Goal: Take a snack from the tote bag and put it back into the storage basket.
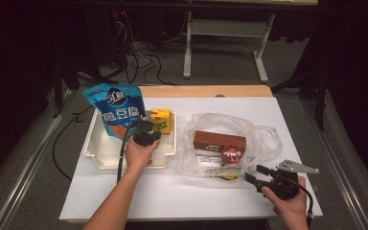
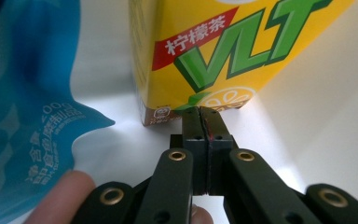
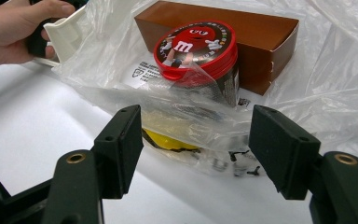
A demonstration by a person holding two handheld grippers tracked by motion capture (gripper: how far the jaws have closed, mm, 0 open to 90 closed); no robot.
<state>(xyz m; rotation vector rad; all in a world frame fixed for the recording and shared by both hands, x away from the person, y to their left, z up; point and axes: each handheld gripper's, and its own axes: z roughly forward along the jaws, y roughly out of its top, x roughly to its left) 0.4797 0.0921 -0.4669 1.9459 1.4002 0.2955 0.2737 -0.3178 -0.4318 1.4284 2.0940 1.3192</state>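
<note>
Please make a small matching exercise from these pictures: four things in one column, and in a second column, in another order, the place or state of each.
Things:
1. yellow drink carton
2. red-lidded candy tub
3. left gripper
4. right gripper

Places or states:
A. jaws apart, facing the plastic bag
B. jaws shut, tips near the carton
C. inside the clear plastic bag, in front of the brown box
D. standing in the white tray

Pairs: 1-D, 2-C, 3-B, 4-A

The high view is looking down from above at the whole table (image 1: pixel 172 191). The left gripper view is sitting very close to the yellow box (image 2: pixel 223 51). The right gripper view is facing the plastic bag (image 3: pixel 307 79), also mid-frame in the high view
</note>
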